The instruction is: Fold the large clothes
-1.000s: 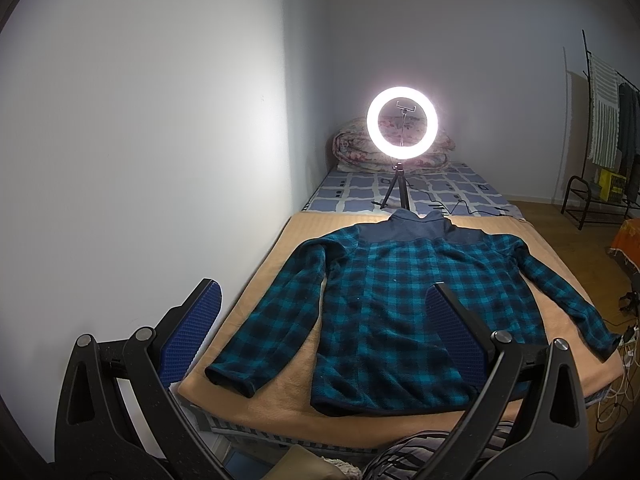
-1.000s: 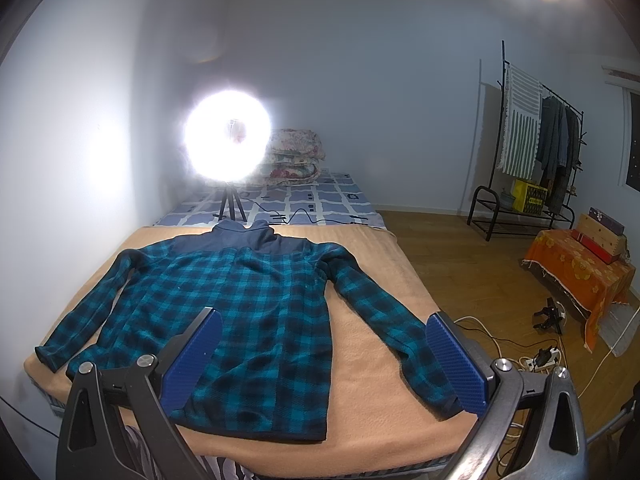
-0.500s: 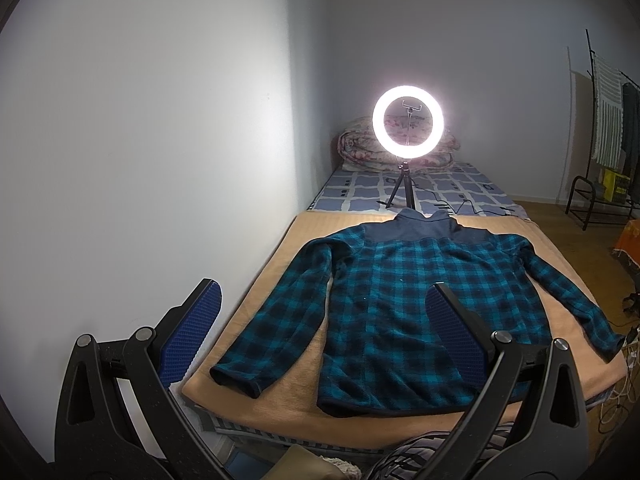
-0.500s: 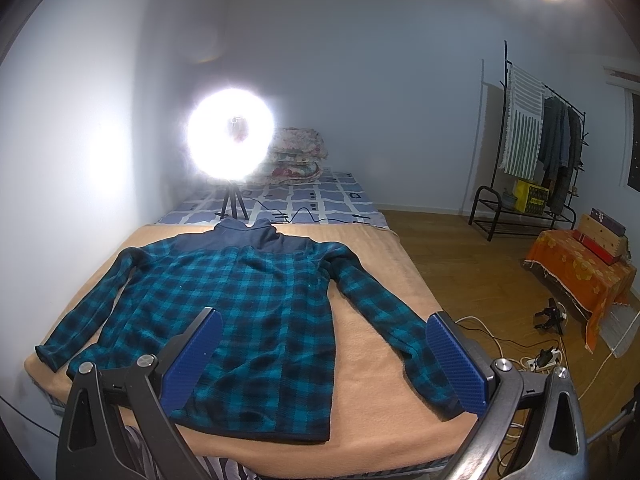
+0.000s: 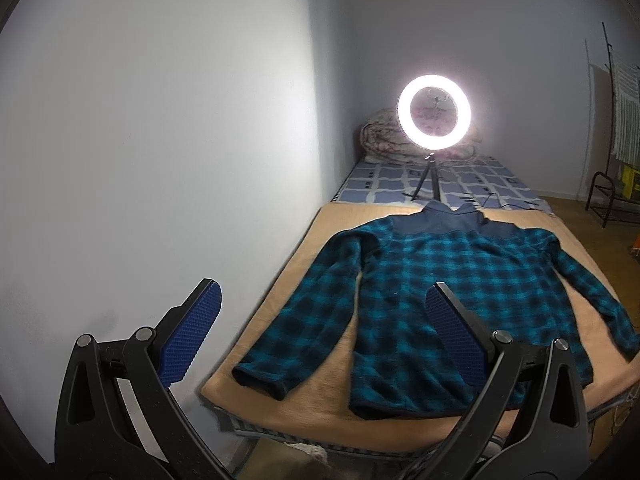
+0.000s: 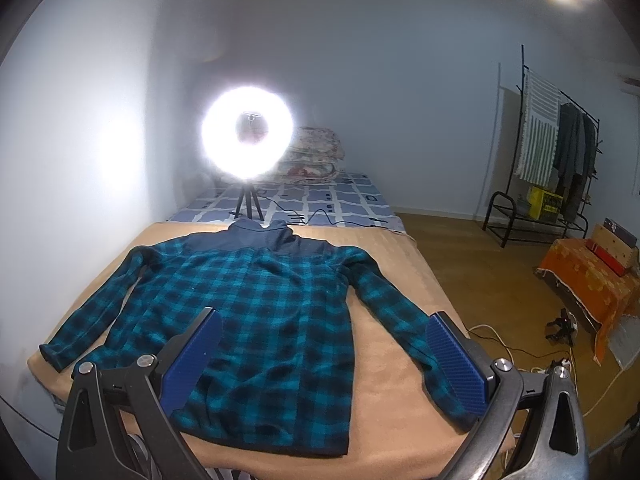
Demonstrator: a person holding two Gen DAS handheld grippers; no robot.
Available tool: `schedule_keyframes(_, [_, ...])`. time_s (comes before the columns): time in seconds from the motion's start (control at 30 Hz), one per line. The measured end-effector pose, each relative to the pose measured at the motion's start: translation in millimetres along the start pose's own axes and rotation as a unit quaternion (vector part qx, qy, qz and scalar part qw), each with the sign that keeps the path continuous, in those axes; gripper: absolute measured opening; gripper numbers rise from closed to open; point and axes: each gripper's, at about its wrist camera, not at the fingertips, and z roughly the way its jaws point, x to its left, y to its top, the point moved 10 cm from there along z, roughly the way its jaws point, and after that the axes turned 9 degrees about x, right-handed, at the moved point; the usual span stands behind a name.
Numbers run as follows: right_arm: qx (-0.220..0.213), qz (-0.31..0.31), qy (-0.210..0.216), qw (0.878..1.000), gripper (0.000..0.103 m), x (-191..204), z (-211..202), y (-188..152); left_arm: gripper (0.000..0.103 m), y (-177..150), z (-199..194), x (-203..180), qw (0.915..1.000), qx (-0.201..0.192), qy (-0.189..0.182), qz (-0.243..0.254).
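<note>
A teal and black plaid fleece jacket [image 5: 432, 296] with a navy yoke and collar lies flat, back up, sleeves spread, on a tan blanket [image 5: 304, 404] on the bed; it also shows in the right wrist view [image 6: 260, 312]. My left gripper [image 5: 320, 300] is open and empty, held above the near left part of the bed, short of the left cuff [image 5: 260, 380]. My right gripper [image 6: 326, 328] is open and empty above the jacket's hem and right sleeve [image 6: 400, 320].
A lit ring light [image 5: 434, 116] on a small tripod stands behind the collar, with a cable [image 6: 320, 216] on the blue checked sheet. A white wall [image 5: 160, 160] runs along the bed's left side. A clothes rack [image 6: 556, 152], an orange-covered box [image 6: 592, 280] and floor cables [image 6: 520, 352] are to the right.
Both grippers have drifted slightly; the left view has swung a little to the left, so the jacket sits further right in it. Both grippers stay open and empty.
</note>
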Motion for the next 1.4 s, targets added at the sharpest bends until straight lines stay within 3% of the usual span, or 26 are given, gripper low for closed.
schedule_keyframes(0.37, [-0.002,-0.047,0.015,0.999,0.103,42.5,40.0,27.9,0.101,-40.1,69.0,63.7,0.9985,0.038,0.024,-0.031])
schedule_keyframes(0.6, [-0.024,-0.07,0.084,0.994,0.103,87.2,69.9,46.6,0.081,-85.3,119.4,95.4,0.9909,0.104,-0.004,-0.085])
schedule_keyframes(0.77, [0.008,-0.098,0.127,0.987,0.102,128.1,109.6,60.9,0.07,-120.0,152.3,107.3,0.9791,0.153,-0.03,-0.131])
schedule_keyframes(1.03, [0.063,-0.12,0.199,0.97,0.089,199.1,169.0,72.3,0.069,-161.4,190.0,116.7,0.9602,0.204,-0.056,-0.183])
schedule_keyframes(1.2, [0.1,-0.139,0.231,0.958,0.082,247.3,205.8,72.7,0.069,-172.5,209.4,120.8,0.9521,0.218,-0.065,-0.204])
schedule_keyframes(1.4, [0.154,-0.151,0.269,0.939,0.066,305.6,248.8,63.1,0.069,-178.6,228.8,126.2,0.9451,0.226,-0.066,-0.227])
